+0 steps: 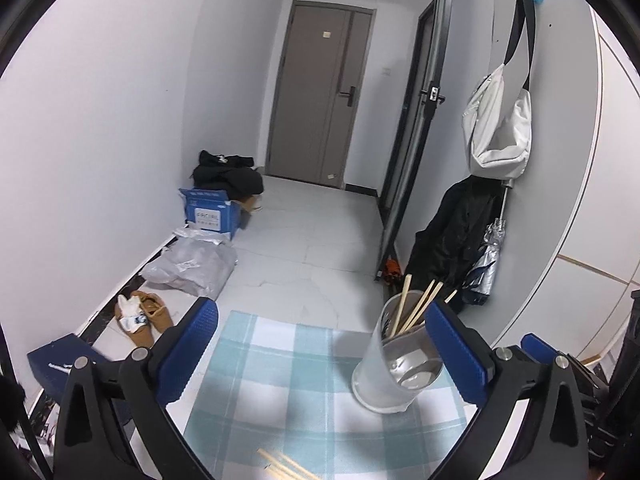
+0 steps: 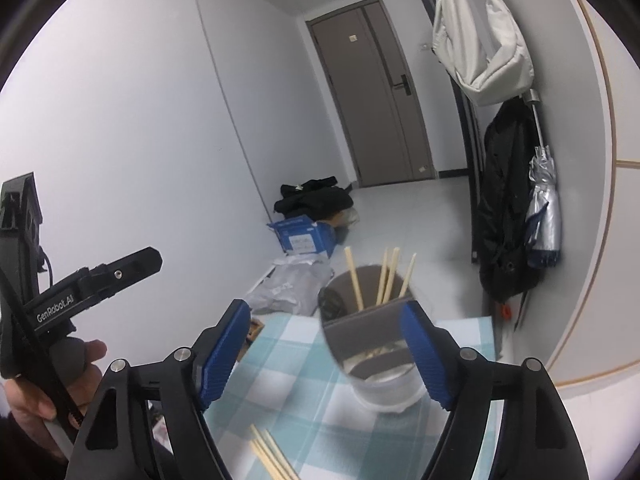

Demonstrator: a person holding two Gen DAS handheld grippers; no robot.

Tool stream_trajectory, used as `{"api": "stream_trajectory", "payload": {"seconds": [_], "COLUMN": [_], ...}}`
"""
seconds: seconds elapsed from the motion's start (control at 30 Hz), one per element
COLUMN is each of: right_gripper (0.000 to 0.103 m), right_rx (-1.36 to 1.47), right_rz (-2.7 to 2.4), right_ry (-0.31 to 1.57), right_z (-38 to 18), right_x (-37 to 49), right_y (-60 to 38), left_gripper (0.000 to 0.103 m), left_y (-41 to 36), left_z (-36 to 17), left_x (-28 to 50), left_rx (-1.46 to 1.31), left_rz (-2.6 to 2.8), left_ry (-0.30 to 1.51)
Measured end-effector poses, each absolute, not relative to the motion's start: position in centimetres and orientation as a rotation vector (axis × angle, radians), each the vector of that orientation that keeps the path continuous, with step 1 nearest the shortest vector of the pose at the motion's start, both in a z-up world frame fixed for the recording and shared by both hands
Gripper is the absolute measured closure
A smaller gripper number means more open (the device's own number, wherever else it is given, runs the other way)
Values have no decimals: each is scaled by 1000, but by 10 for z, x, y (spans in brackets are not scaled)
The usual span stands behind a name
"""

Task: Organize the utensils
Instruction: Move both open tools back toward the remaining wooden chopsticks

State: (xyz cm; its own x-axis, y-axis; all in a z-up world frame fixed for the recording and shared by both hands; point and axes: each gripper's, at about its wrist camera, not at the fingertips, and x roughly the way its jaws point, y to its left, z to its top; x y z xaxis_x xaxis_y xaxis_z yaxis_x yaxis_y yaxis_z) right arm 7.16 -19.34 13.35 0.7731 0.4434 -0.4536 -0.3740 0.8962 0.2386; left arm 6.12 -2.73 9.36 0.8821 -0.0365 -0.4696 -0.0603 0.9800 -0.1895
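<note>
A translucent utensil holder (image 1: 390, 364) stands on a blue-and-white checked cloth (image 1: 288, 384) and holds several wooden chopsticks (image 1: 418, 308). More loose chopsticks (image 1: 286, 468) lie on the cloth at the near edge. My left gripper (image 1: 324, 356) is open and empty, with the holder just inside its right finger. In the right wrist view the holder (image 2: 372, 344) with its chopsticks (image 2: 386, 276) stands between the fingers of my open, empty right gripper (image 2: 326, 354). Loose chopsticks (image 2: 272, 456) lie on the cloth (image 2: 288, 364) below it.
The left gripper's body and the hand holding it (image 2: 60, 320) are at the left of the right wrist view. On the floor beyond are a blue box (image 1: 210, 210), a grey plastic bag (image 1: 192, 266), slippers (image 1: 144, 316) and black clothes (image 1: 228, 176). A bag, coat and umbrella hang on the right wall (image 1: 500, 128).
</note>
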Motion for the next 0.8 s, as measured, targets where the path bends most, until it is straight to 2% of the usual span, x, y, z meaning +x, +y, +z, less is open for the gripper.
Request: {"api": "stream_trajectory", "payload": {"seconds": [0.33,0.6,0.8], "right_gripper": [13,11,11], "right_rx": [61,15,-42], "right_rz": [461,463,405], "right_ry": [516,582,700], "right_z": [107,70,35], "right_x": [41,37,50], "right_y": [-177,-166,-155], "left_gripper": [1,1,1], "left_y": [-19,-7,9], "left_z": [63,24,-10], "left_x": [38,32,37], "left_rx": [-200,-220,-255], "left_rz": [92,124,120], "left_ry": [496,560,662]}}
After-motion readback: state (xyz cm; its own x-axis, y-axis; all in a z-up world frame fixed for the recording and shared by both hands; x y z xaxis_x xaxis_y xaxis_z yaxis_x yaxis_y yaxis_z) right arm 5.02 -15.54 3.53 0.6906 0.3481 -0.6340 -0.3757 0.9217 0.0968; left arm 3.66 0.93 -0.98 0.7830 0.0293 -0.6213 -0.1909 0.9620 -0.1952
